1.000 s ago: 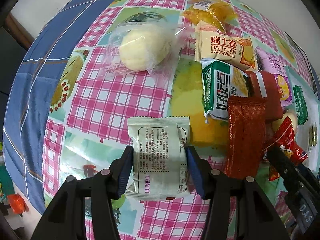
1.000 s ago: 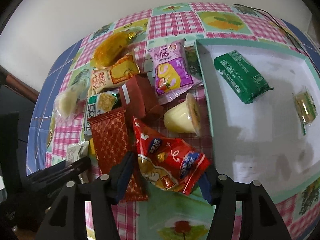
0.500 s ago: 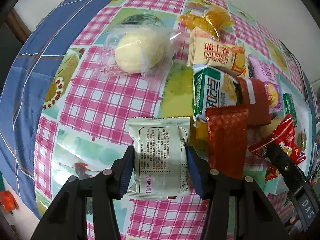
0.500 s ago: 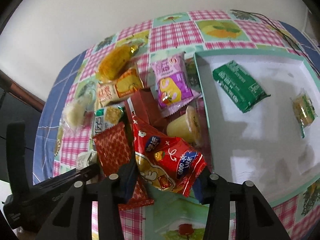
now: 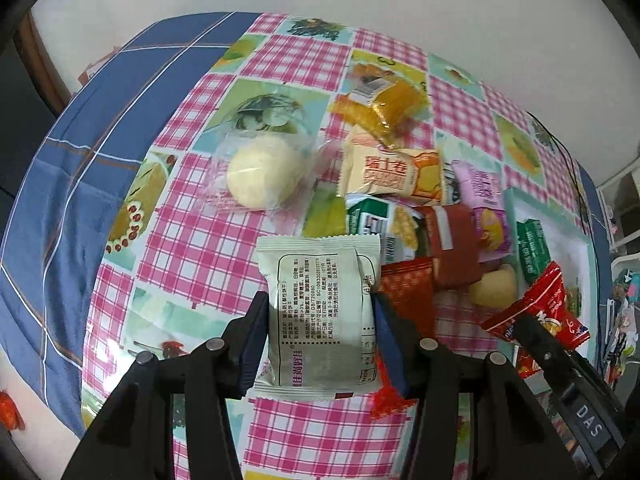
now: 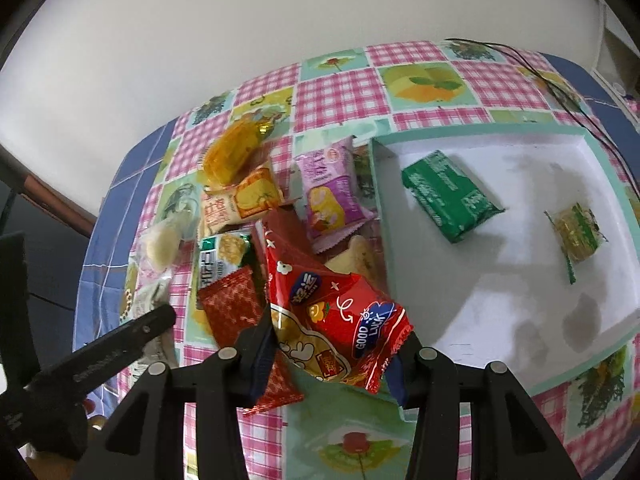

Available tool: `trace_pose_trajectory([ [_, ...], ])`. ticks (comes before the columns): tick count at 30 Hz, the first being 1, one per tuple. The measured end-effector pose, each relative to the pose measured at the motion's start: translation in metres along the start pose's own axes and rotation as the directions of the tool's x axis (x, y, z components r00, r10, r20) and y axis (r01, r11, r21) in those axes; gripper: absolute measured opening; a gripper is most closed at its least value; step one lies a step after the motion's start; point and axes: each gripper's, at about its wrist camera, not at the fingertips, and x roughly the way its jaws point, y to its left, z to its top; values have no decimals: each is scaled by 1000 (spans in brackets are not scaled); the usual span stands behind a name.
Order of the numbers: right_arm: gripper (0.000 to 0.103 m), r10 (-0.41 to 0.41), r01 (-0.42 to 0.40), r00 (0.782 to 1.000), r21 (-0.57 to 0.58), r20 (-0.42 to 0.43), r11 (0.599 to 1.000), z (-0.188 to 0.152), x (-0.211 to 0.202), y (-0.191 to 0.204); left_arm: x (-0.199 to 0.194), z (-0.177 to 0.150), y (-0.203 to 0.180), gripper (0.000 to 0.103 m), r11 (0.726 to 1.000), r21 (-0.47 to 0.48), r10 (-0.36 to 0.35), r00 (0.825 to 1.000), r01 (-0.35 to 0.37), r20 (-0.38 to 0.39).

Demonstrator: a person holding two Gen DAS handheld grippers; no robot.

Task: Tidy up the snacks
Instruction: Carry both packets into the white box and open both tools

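Two grippers are loaded at once: the left gripper (image 5: 318, 344) has its jaws clamped on a pale packet (image 5: 320, 312), printed back side up, held above the checked tablecloth (image 5: 200, 240), while the right gripper (image 6: 334, 364) has its jaws closed on a red bag (image 6: 332, 320) lettered "GOOD LUCK", lifted clear of the pile. In the left view that red bag (image 5: 548, 312) shows at the right edge, just above the other tool's black finger. Below and beyond the red bag lies the snack pile: a dark red foil packet (image 6: 240, 312), a green-and-white packet (image 6: 220, 260), a brown-red box (image 6: 284, 228), a purple packet (image 6: 332, 196), a Swiss-roll packet (image 6: 240, 200) and an amber wrapped sweet (image 6: 232, 152), most of them touching or overlapping. A pale cup (image 6: 356, 260) rests just beside the tray's left wall. A round bun in clear wrap (image 5: 264, 176) sits apart on the left side of the pile. The teal-rimmed white tray (image 6: 520, 280) lies to the right of the pile and holds a green packet (image 6: 448, 196) near its left wall and a small clear-and-green packet (image 6: 576, 232) well apart toward its right side.
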Motion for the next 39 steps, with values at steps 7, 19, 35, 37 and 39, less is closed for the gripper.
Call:
trace_pose_trajectory([
  [7, 49, -66, 66, 998, 31, 9, 997, 3, -11, -35, -2, -2, -34, 53, 999, 36, -26, 1000, 26, 0],
  [19, 49, -156, 153, 988, 173, 4, 973, 3, -29, -134, 2, -19, -145, 53, 970, 226, -90, 996, 92, -19],
  [35, 49, -210, 194, 977, 300, 24, 934, -3, -43, -221, 26, -47, -235, 53, 910, 385, -132, 988, 154, -82],
  [37, 50, -215, 198, 976, 295, 25, 935, -3, -42, -219, 29, -50, -236, 53, 905, 398, -122, 989, 147, -88],
  [39, 52, -221, 205, 975, 283, 27, 937, -2, -41, -216, 29, -52, -236, 54, 904, 403, -116, 990, 140, -85],
])
